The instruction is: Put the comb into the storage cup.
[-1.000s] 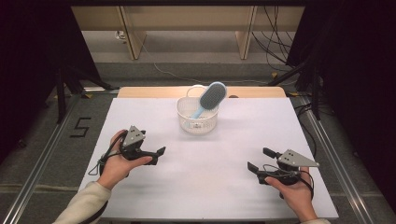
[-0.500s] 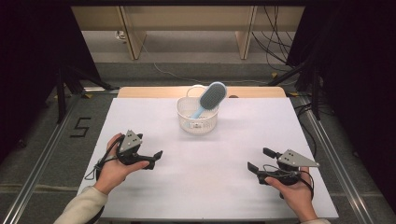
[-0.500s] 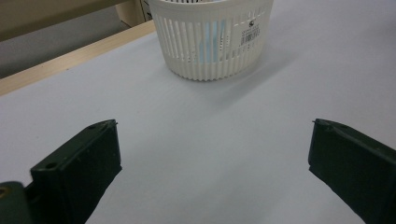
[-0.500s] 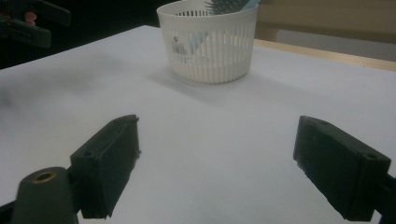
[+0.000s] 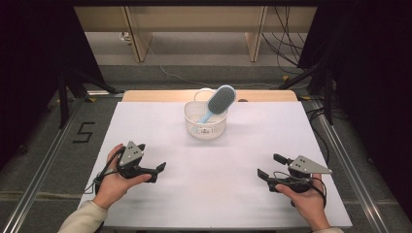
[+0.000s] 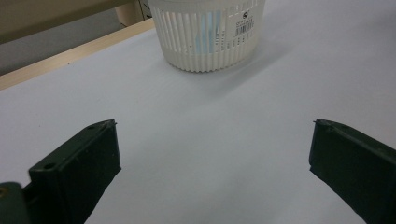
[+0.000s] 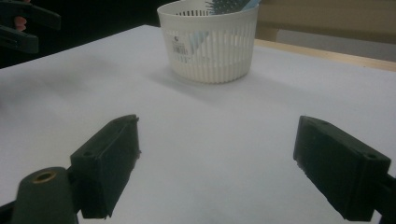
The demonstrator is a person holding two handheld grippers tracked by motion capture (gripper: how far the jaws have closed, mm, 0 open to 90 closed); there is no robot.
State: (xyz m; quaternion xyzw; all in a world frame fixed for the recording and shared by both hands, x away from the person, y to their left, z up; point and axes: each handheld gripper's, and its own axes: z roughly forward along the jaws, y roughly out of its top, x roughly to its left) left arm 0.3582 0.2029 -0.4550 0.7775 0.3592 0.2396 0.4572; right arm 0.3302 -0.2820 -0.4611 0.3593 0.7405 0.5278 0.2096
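The left tool (image 5: pixel 154 171) is resting on the tabletop (image 5: pixel 218 194), jaws spread and holding nothing. The hairbrush (image 5: pixel 219 102) is already standing in the basket (image 5: pixel 206 124). The right tool (image 5: pixel 267 167) is also lying spread and idle, so little seems left.

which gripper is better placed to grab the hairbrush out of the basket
Left, probably. The left gripper sits slightly nearer the basket, open. The hairbrush leans right, though.
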